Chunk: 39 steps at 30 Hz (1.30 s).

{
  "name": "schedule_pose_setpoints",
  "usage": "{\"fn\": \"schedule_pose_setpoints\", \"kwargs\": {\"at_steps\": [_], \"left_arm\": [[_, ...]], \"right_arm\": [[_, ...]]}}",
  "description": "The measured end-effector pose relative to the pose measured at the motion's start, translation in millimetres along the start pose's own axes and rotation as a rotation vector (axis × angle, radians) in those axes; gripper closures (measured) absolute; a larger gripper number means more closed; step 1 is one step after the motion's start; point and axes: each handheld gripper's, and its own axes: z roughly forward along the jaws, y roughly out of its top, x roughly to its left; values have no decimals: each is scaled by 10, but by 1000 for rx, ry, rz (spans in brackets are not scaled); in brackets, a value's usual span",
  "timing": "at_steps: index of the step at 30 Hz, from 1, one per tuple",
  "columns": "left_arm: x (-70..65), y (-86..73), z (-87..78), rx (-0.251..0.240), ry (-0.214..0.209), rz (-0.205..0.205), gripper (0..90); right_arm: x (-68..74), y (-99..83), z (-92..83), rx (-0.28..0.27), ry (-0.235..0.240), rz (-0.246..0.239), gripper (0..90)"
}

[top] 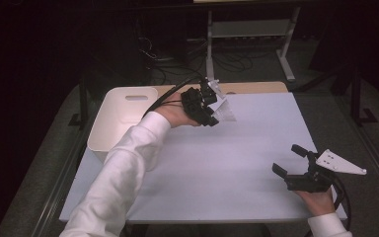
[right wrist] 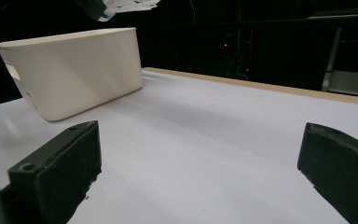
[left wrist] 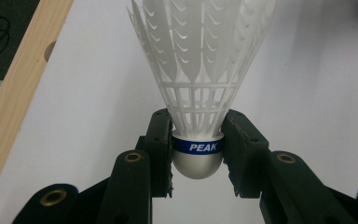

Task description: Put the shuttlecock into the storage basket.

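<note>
A white plastic shuttlecock [left wrist: 200,70] with a blue band reading PEAK is pinched at its rounded base by my left gripper [left wrist: 197,149]. In the high view that left gripper [top: 212,109] hangs above the table's far left part, and the shuttlecock [top: 225,112] points its skirt to the right. The right gripper [top: 288,159] rests low near the table's front right corner, jaws wide apart and nothing between them. In the right gripper view its two black pads [right wrist: 70,158] frame bare table, and the shuttlecock [right wrist: 121,5] shows at the top edge.
A white rectangular bin [top: 123,116] with a handle slot stands at the table's left edge, just left of the left hand; the same bin [right wrist: 74,70] shows beyond the right jaws. The white tabletop [top: 227,163] has a wooden strip [top: 256,87] along its far edge.
</note>
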Motion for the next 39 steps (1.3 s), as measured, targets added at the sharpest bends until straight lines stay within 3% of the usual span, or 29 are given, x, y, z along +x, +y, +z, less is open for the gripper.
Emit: {"fn": "schedule_pose_setpoints", "kwargs": {"at_steps": [17, 28, 36, 39], "left_arm": [[48, -120, -316, 11, 34, 9, 643], [116, -272, -485, 10, 62, -18, 644], [150, -355, -619, 42, 79, -17, 643], [152, -402, -647, 35, 89, -38, 643]], "right_arm": [[21, 4, -4, 4, 2, 3, 0], [25, 7, -1, 0, 2, -4, 0], [28, 7, -1, 1, 1, -7, 0], [28, 8, -2, 0, 1, -8, 0]]}}
